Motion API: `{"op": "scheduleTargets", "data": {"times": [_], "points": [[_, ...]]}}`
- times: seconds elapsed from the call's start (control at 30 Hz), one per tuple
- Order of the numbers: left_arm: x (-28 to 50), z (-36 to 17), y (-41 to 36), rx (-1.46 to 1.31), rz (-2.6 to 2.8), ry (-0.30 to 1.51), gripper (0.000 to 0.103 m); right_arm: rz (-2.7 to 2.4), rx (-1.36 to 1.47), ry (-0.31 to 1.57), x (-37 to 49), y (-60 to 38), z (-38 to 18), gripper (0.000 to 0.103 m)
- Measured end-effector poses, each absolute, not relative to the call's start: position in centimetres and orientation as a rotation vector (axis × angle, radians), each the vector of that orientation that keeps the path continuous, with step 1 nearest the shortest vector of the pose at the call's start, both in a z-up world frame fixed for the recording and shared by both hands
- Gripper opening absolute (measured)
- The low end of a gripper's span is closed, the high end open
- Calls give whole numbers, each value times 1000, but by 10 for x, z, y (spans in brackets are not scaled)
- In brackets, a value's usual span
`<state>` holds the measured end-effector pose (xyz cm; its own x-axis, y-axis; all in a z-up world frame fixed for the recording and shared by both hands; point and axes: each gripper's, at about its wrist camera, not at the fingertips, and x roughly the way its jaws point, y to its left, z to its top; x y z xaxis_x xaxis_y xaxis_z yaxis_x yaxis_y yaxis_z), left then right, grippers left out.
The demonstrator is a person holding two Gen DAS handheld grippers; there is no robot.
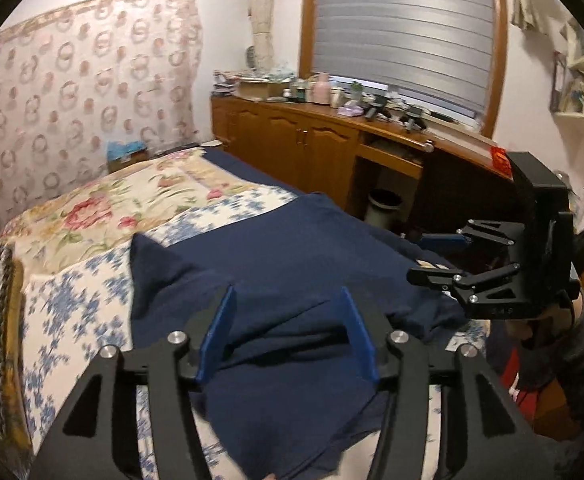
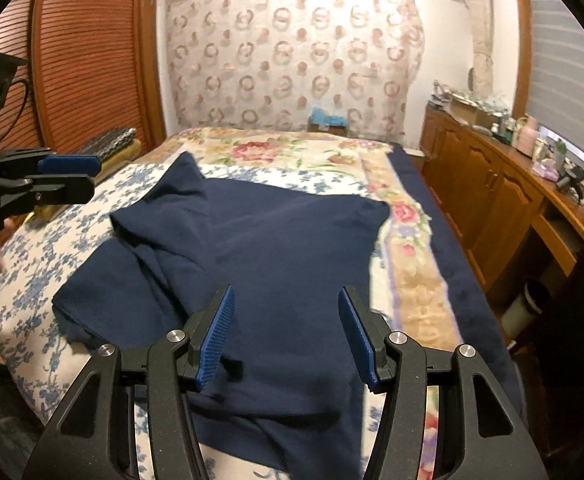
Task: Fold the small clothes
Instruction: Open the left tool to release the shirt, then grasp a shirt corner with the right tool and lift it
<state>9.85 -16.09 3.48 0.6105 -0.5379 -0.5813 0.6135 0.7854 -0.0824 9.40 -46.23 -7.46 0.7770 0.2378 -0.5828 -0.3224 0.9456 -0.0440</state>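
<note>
The navy garment [image 2: 276,240] is being left half-folded on the bed [image 2: 52,248] — both claws [image 1: 288,332] [image 2: 288,332] are being held half-open, empty

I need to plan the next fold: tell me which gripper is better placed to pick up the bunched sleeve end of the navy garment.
Left, probably. The left gripper sits open beside the bunched sleeve of the navy garment. The right gripper, also open, hovers over the flat middle, farther from that sleeve.

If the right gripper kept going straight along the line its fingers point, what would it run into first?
Most likely the dark navy knit garment spread on the floral bedspread. The right gripper is open, angled down over the cloth, with nothing between its blue pads. How far above the cloth it is cannot be judged.
</note>
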Motion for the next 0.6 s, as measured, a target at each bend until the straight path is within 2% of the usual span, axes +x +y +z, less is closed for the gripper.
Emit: {"op": "scheduleTargets", "data": {"times": [0.4,0.6], "points": [[102,-4,-96,52,-501,654,54,449,-195,746,120,-421,-113,56],[107,-24,-73,21,-449,696,54,470,-227,775,123,-409,-124,51]]}}
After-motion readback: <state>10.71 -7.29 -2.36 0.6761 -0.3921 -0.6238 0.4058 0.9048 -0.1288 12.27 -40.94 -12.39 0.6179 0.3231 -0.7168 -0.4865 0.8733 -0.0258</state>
